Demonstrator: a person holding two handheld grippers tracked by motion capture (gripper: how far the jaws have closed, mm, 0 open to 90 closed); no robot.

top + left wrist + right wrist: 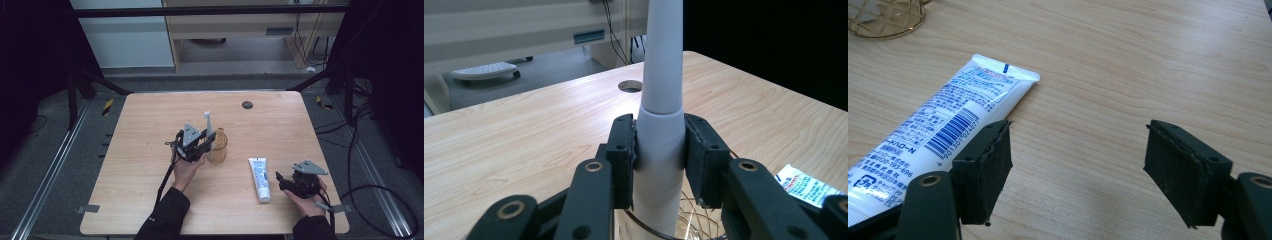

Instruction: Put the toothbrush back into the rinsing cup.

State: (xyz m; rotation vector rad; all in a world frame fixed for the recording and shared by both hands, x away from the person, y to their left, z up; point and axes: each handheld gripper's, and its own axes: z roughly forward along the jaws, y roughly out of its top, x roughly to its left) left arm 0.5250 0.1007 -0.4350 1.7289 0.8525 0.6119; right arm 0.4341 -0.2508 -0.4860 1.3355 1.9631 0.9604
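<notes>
Wire cup (218, 147) near the desk's (150, 200) middle could tip if I lower the toothbrush (659, 150) crookedly; left gripper (659, 160) clamps it, right gripper (1078, 170) gapes beside the tube (948, 125).

Even overhead light falls on the pale wooden table (150, 165) while the floor and the left and right margins of the high view sink into near black. A soft sheen streaks the tabletop in the left gripper view, where the near black jaws and the white tapered plastic handle (663, 100) blur slightly. The white printed toothpaste tube (943, 125) reads sharply, casting a faint shadow.
</notes>
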